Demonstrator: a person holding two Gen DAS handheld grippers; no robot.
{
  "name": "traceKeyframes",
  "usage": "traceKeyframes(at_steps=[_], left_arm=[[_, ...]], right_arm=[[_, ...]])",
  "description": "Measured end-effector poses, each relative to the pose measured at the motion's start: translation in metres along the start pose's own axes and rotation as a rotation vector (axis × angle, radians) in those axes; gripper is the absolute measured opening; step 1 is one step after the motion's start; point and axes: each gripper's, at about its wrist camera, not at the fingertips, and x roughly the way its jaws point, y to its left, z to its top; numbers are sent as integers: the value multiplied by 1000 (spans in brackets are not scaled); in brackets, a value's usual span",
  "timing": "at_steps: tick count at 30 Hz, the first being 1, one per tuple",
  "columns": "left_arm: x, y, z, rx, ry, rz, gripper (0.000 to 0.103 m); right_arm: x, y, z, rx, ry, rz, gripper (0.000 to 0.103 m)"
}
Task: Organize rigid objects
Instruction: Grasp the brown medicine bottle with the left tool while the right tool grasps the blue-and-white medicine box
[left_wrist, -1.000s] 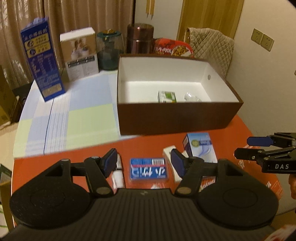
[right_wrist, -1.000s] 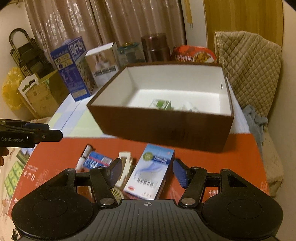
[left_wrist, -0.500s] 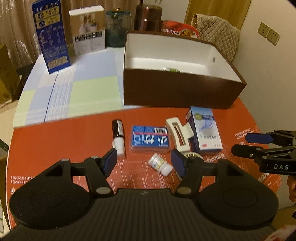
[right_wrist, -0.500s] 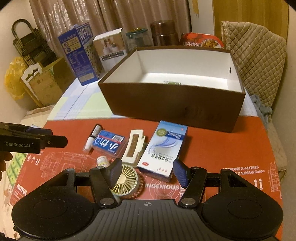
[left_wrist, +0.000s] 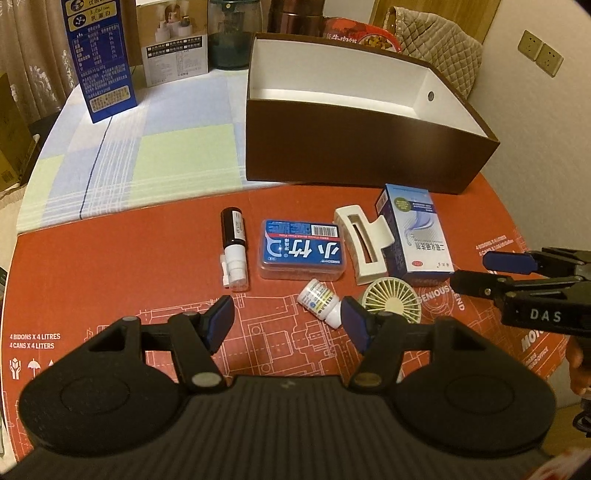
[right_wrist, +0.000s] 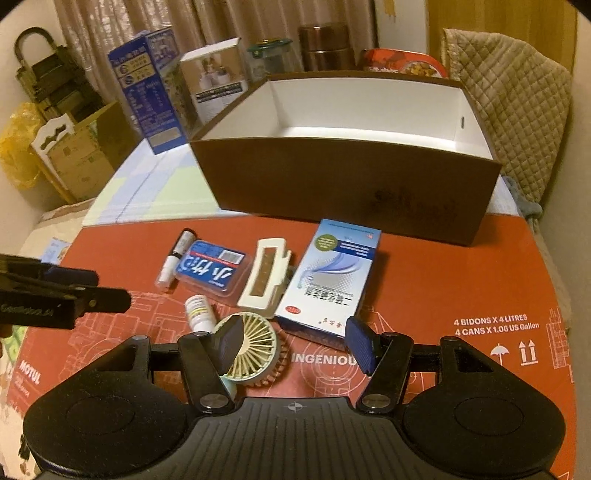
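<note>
A brown box with a white inside stands at the back of the red sheet. In front of it lie a black-and-white spray bottle, a blue case, a cream hair clip, a blue-and-white medicine box, a small pill bottle and a pale round fan. My left gripper hovers open above the sheet, just short of the pill bottle. My right gripper is open too, over the fan and the near end of the medicine box. Neither holds anything.
A checked cloth covers the table's far left, with a tall blue carton, a white carton and a glass jar on it. A quilted chair back stands behind the box. Cardboard boxes sit beside the table.
Both grippers have sunk and tipped further down, so the objects on the red sheet show in full and the box's floor is hidden behind its front wall. Jaw openings are unchanged.
</note>
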Motion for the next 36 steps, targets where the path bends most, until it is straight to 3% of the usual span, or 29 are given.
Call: traceKeyframes(at_steps=[12,16,31,36], left_arm=[[21,13,4,-12,9,35,60],[28,16,6,-15,19,40,60],[53,29,18,-1,14,77,59],[64,34,22,11,9,84,51]], right_arm=[[38,-10,8,101,64,-5,60],[50,-11,11,91,79,-34,66],[82,-18,17,89,94,-96,67],[80,-25,15,73,79,-126,63]])
